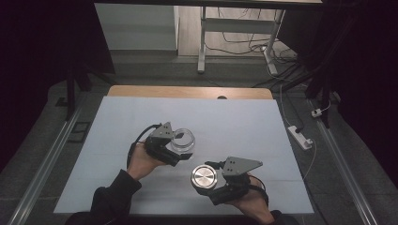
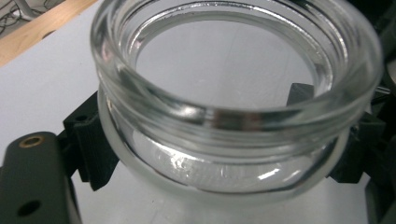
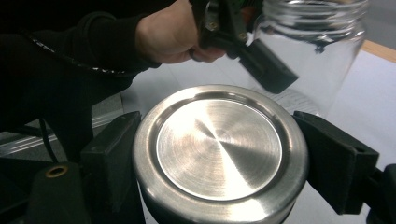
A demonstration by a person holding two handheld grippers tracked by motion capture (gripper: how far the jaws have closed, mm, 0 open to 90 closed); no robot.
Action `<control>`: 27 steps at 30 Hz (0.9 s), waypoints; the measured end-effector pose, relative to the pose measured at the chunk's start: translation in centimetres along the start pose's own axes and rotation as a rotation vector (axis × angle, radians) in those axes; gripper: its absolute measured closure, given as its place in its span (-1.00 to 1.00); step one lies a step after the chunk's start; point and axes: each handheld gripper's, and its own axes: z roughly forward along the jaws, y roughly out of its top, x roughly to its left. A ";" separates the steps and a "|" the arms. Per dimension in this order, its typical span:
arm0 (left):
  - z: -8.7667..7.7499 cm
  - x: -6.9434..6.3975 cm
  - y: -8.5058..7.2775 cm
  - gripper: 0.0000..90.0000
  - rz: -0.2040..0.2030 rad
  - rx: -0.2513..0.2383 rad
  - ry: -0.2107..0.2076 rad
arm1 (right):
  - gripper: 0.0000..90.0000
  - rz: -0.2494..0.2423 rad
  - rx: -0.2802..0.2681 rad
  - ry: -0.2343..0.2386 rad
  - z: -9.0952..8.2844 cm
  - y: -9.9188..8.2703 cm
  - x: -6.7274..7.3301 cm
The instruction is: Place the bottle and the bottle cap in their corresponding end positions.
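A clear glass jar [image 1: 183,140] with its mouth open sits gripped in the left gripper [image 1: 174,149] near the middle of a white sheet [image 1: 117,122] that covers the wooden table [image 1: 187,92]. In the left gripper view the black jaws press against opposite sides of the jar [image 2: 233,116] just below its threaded neck, closed onto the glass. To the jar's right and nearer the person, the right gripper [image 1: 211,183] holds a round brushed-metal lid [image 1: 203,177]; in the right gripper view its jaws clamp the rim of the lid [image 3: 219,149] from both sides, flat face up. Lid and jar are near each other but apart. From the right gripper view, the left hand [image 3: 173,35] and its gripper [image 3: 261,65] stand between the lid and the jar [image 3: 317,51]. Beyond the table lie a white power strip [image 1: 300,137] on the floor at the right, tangled cables [image 1: 244,47], and the white legs of another table [image 1: 202,42].
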 end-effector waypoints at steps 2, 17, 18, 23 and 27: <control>0.3 0.2 0.1 -0.66 -0.003 -0.002 0.003 | -0.59 0.002 -0.002 0.002 0.1 -0.2 0.0; 1.7 1.6 0.7 -0.66 -0.003 -0.011 0.018 | -0.59 0.008 0.027 0.009 1.4 -1.3 0.0; 1.8 1.7 0.7 -0.66 -0.003 -0.012 0.020 | -0.59 0.008 0.030 0.010 1.6 -1.3 0.0; 2.4 2.4 0.9 -0.66 0.000 -0.010 0.029 | -0.59 0.008 0.042 0.008 2.1 -1.6 0.0; 3.0 3.0 1.0 -0.66 -0.004 -0.009 0.037 | -0.59 0.008 0.043 0.004 2.5 -1.8 -0.2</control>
